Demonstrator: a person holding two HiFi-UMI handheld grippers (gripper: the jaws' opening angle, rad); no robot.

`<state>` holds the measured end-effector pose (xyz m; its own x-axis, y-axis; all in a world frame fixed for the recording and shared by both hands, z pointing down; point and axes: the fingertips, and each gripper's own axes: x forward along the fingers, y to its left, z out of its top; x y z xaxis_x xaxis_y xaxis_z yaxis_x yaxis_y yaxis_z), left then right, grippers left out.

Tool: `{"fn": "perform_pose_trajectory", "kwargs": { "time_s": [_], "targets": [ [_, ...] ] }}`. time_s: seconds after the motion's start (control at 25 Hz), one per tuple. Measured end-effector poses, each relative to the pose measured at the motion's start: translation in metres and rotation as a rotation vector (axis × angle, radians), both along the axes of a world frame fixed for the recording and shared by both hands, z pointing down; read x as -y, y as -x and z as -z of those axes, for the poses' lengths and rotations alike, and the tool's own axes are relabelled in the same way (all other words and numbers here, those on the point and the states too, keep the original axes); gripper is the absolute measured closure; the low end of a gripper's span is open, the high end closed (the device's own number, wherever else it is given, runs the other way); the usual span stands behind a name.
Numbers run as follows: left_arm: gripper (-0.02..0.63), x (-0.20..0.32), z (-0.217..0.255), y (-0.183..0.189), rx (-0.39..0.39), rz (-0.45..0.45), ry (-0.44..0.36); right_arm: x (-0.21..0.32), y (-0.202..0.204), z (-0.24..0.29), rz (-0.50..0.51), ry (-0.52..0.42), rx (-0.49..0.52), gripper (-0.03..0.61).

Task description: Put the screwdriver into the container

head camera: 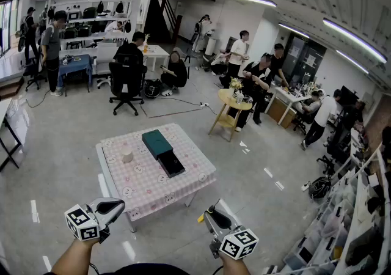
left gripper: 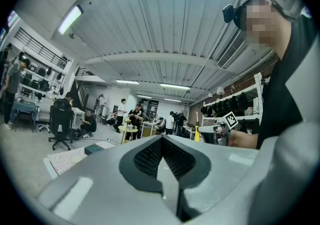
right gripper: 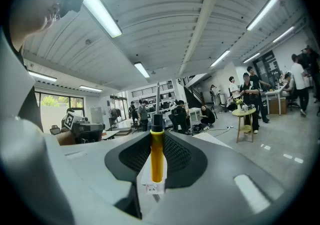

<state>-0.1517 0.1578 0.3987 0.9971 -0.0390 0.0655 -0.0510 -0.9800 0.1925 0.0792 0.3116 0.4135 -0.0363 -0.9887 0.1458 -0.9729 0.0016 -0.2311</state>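
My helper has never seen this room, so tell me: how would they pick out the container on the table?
Find the small table with the pink checked cloth, standing alone mid-floor. The container lies near its middle: a flat dark green box with a black tray drawn out at its near end. Its only neighbour, a small pale cylinder, is round and much smaller.

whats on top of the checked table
On the table sit a green box, a black container at its near end, and a small pale round object. The container's inside is too dark to read.
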Motion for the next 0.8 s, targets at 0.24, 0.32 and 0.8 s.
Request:
{"fn": "perform_pose_trajectory", "kwargs": {
  "time_s": [0.24, 0.32, 0.8],
  "targets": [
    [0.614, -0.001, -0.01, -0.017, 0.004, -0.003, -0.026, 0.0, -0.018, 0.003, -0.002, -0.009, -0.004, 0.474],
    [0.614, -0.002, -0.014, -0.023, 0.015, -0.008, -0.032, 0.001, -0.021, 0.0, 0.005, -0.001, -0.002, 0.474],
    [0.614, -0.035, -0.025, -0.057, 0.031, -0.03, 0.013, -0.013, -0.047, 0.001, 0.038, -0.011, 0.013, 0.474]
  ]
}}
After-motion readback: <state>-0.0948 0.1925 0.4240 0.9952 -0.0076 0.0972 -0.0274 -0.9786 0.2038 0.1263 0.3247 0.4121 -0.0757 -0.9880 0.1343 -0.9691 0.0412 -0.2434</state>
